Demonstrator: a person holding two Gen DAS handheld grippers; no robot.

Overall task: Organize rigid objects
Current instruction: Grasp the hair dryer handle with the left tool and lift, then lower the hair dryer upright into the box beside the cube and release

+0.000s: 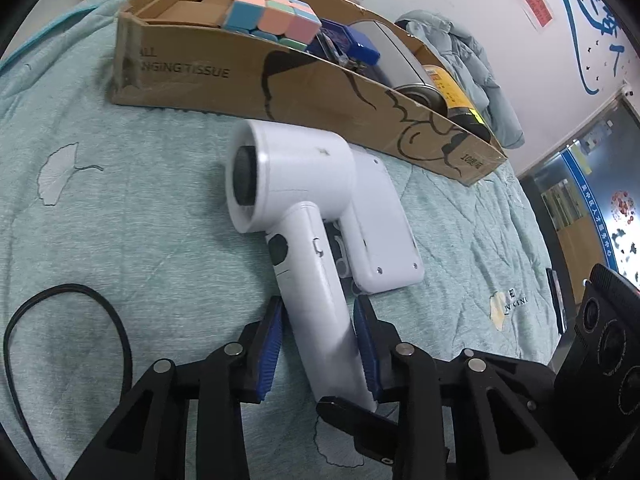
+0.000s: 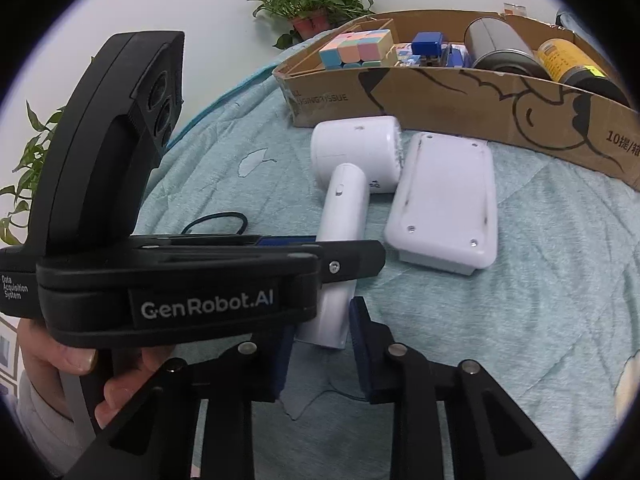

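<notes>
A white hair dryer [image 1: 296,196] lies on the green quilt, handle toward me; it also shows in the right wrist view [image 2: 352,160]. My left gripper [image 1: 320,344] straddles the handle with its blue pads [image 1: 273,340] on both sides; the right pad touches it, a small gap shows on the left. A white flat device [image 1: 380,232] lies beside the dryer, also in the right wrist view [image 2: 444,204]. My right gripper [image 2: 320,352] is open and empty, just behind the handle's end. The left gripper body [image 2: 200,276] crosses the right wrist view.
A long cardboard box [image 1: 256,80] stands behind the dryer, holding a pastel cube [image 1: 276,12], a blue item [image 1: 352,40], a metal can [image 1: 404,68] and a yellow-labelled jar [image 1: 452,88]. A black cable [image 1: 80,320] loops at the left. Potted plants [image 2: 312,0] stand beyond the bed.
</notes>
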